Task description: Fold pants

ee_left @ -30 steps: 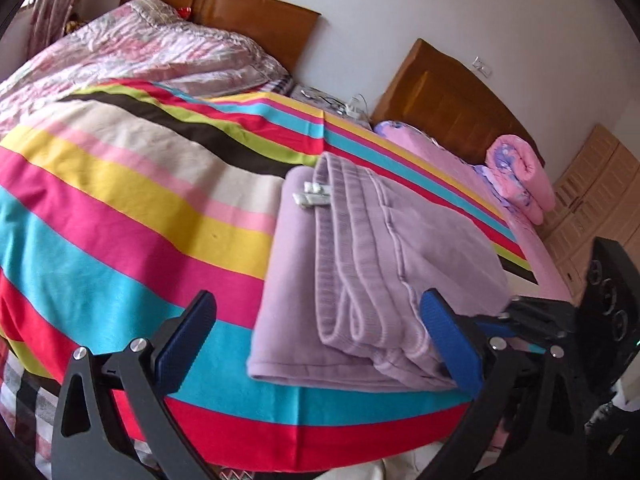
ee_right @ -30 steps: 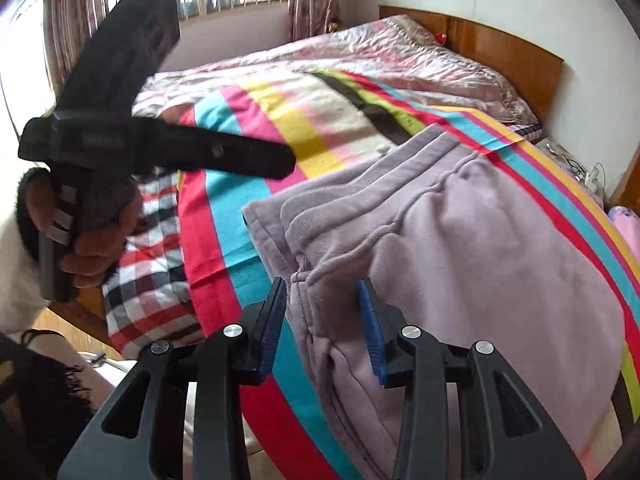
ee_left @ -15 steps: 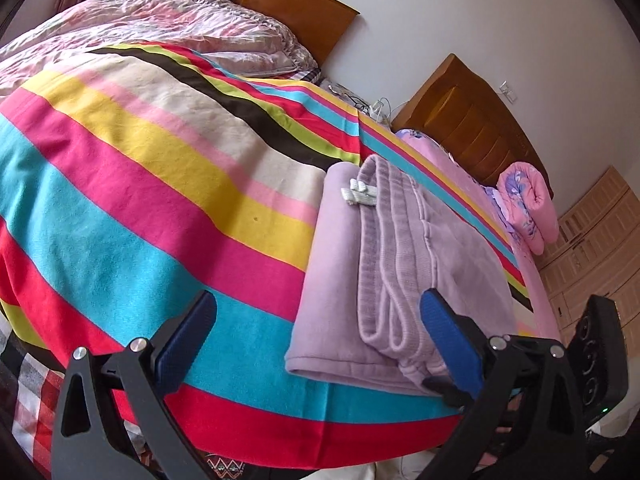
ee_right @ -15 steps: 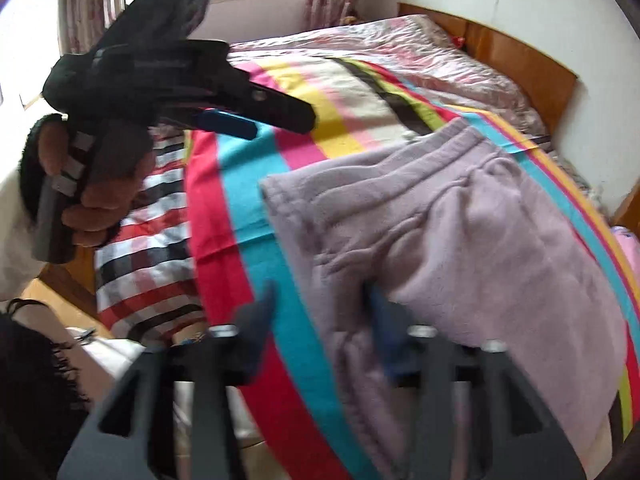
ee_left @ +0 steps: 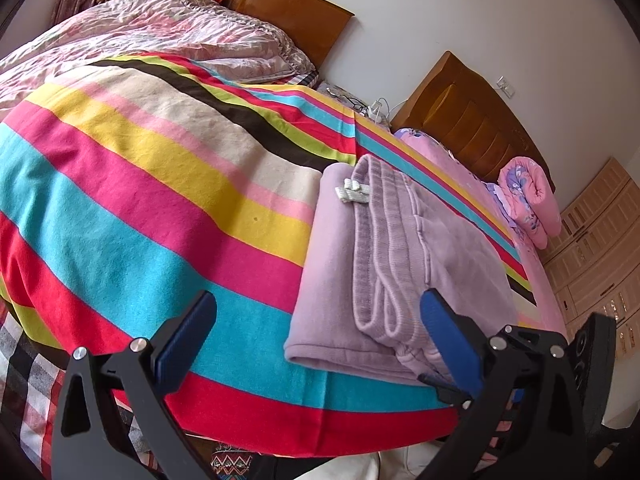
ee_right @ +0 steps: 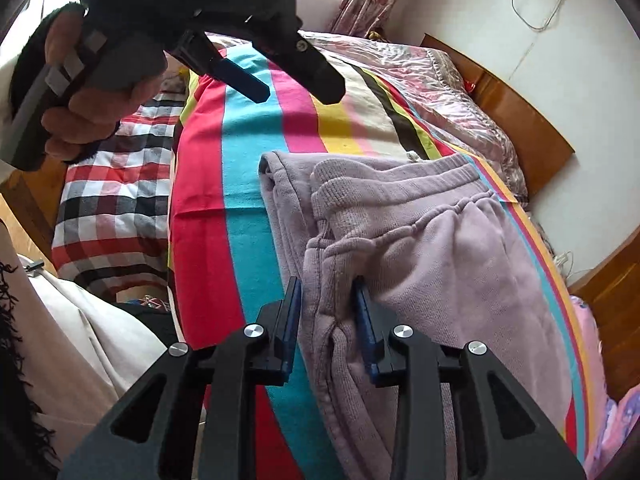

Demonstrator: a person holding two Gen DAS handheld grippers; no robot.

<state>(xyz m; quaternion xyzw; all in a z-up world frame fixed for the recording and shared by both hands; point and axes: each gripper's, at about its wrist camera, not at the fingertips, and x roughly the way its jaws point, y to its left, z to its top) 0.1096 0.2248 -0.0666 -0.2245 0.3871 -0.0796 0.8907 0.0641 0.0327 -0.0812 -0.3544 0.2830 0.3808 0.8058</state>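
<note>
Lilac pants (ee_left: 404,264) lie folded into a stack near the front edge of the striped bed cover (ee_left: 160,208). My left gripper (ee_left: 316,336) is open and empty, held above the cover just left of the stack; it also shows high in the right wrist view (ee_right: 296,76). My right gripper (ee_right: 328,312) is shut on the near corner of the pants (ee_right: 400,248), pinching the thick folded edge between its blue pads.
A crumpled pink quilt (ee_left: 152,36) lies at the head of the bed by the wooden headboard (ee_left: 280,8). A second bed with a rolled pink blanket (ee_left: 528,204) stands to the right. A checked sheet (ee_right: 112,192) hangs at the bed's foot.
My left gripper has drawn back and up, away from the pants. My right gripper has kept its pinch on the folded edge and shifted a little with the cloth.
</note>
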